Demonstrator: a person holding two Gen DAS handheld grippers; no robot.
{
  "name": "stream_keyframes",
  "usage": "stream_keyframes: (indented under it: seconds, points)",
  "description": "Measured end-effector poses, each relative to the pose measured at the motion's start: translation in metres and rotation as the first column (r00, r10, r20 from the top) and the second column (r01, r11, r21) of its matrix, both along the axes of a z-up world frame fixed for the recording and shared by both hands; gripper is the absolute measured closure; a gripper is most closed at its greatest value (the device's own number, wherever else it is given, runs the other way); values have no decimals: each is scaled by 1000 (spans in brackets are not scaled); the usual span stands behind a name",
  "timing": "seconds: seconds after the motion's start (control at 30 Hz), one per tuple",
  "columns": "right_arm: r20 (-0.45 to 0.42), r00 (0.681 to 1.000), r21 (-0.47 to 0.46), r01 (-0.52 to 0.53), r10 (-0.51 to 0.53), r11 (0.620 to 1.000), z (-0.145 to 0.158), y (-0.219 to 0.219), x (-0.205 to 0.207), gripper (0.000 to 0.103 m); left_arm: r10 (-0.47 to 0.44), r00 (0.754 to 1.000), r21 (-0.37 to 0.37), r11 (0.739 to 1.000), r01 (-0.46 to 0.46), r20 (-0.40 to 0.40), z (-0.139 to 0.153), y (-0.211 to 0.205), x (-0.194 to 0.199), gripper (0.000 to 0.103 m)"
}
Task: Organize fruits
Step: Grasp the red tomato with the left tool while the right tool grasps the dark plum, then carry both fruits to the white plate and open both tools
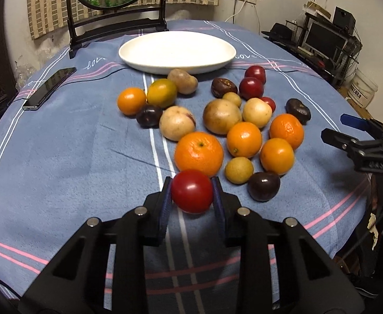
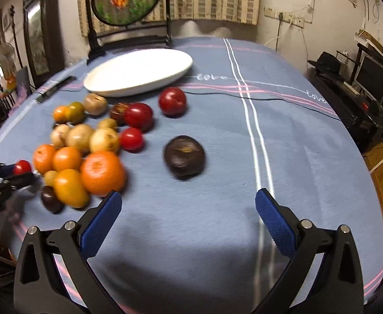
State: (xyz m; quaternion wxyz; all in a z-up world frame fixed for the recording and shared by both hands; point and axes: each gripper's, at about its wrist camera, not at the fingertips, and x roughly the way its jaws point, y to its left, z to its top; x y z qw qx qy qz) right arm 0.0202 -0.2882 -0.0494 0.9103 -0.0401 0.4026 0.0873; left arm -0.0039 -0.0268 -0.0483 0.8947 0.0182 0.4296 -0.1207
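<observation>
Your left gripper (image 1: 192,192) has its 2 blue-padded fingers (image 1: 166,204) pressed against either side of a small, smooth, round red fruit (image 1: 192,191), which sits at the fingertips at the near edge of the fruit pile. Just beyond the fingertips lies a large orange mandarin with dimpled peel (image 1: 198,153), so close that it appears to touch the red fruit. To the right of the fingers, nearby, rest a small yellow-brown round fruit (image 1: 238,170) and a dark purple glossy plum (image 1: 264,186).

To do this step well, lift the red fruit straight up before carrying it, so it clears the mandarin without nudging the pile. Keep the squeeze gentle; the skin looks soft and slick. The shallow white oval plate (image 1: 177,51) sits far ahead of the fingers, past the whole pile, and is probably where the fruit should go.

Your right gripper (image 2: 188,216) holds its fingers spread wide with nothing between them, above bare blue striped tablecloth on the table (image 2: 296,157). A wrinkled dark brown-purple round fruit (image 2: 184,155) lies alone ahead of them, well apart.

The underside of the red fruit is hidden, so you cannot tell whether it has left the cloth. The right view is motion-blurred, and the left gripper is cut off at its edge.
</observation>
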Motion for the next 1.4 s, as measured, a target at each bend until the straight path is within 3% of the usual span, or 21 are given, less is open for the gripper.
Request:
stream_keyframes:
  seconds: [0.3,0.37,0.4,0.5,0.97,1.17,1.4]
  points:
    - [-91,995,-68,-45,39,997,-11,18,46,2,6,1000,-23,1000,-6,-1,1,9,10,73]
    - [-113,993,-45,-43,37,998,-14,18,54,24,4,1000,-25,1000,-4,2,2,9,11,73]
    - [-134,990,-16,-45,43,999,-17,17,58,44,4,1000,-28,1000,-4,3,2,10,12,73]
    - [-120,992,-14,-35,33,999,-16,15,60,57,3,1000,-35,999,-2,5,2,12,13,73]
    - [-43,997,64,-55,58,996,1,7,32,58,-1,1000,-40,999,1,6,0,8,11,73]
    - [27,997,76,-81,79,994,28,8,27,58,-5,998,-43,999,8,69,25,13,14,73]
    - [104,982,54,-166,159,985,67,34,50,58,6,988,8,1000,-7,152,66,11,65,73]
